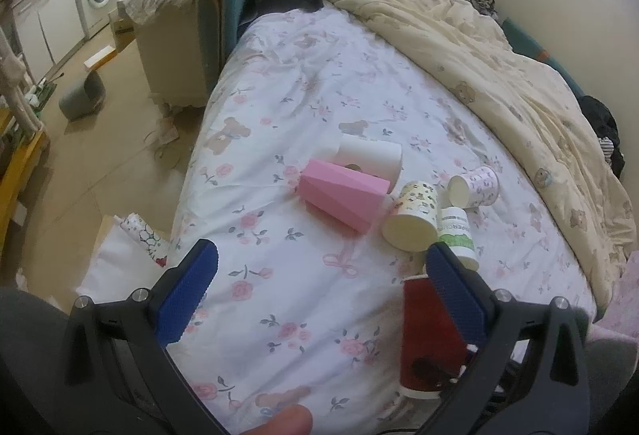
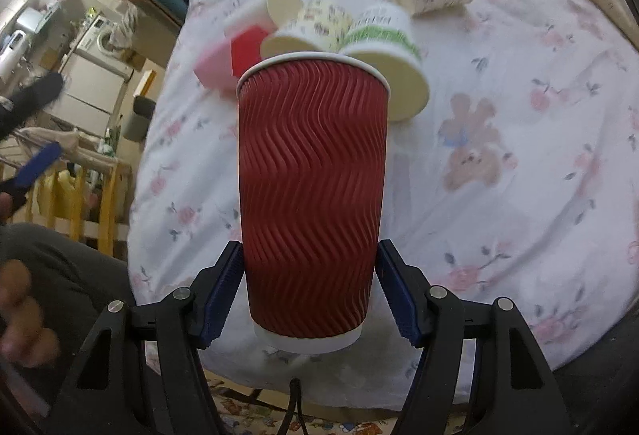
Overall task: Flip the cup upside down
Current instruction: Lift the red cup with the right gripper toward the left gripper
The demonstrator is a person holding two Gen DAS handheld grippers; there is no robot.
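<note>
A red ripple-wall paper cup (image 2: 311,195) fills the middle of the right wrist view. My right gripper (image 2: 309,287) is shut on the cup near its white base, with the rim pointing away from the camera over the bed. The same cup (image 1: 431,335) shows in the left wrist view, partly behind the right finger (image 1: 455,295) of my left gripper (image 1: 319,299). The left gripper is open and empty above the floral sheet (image 1: 303,315).
Several cups lie on their sides on the bed: a pink faceted one (image 1: 343,195), a white one (image 1: 371,155), a yellow patterned one (image 1: 411,223), a green-labelled one (image 1: 457,231) and a small floral one (image 1: 475,187). A cream quilt (image 1: 499,68) is bunched at the right. The floor lies left.
</note>
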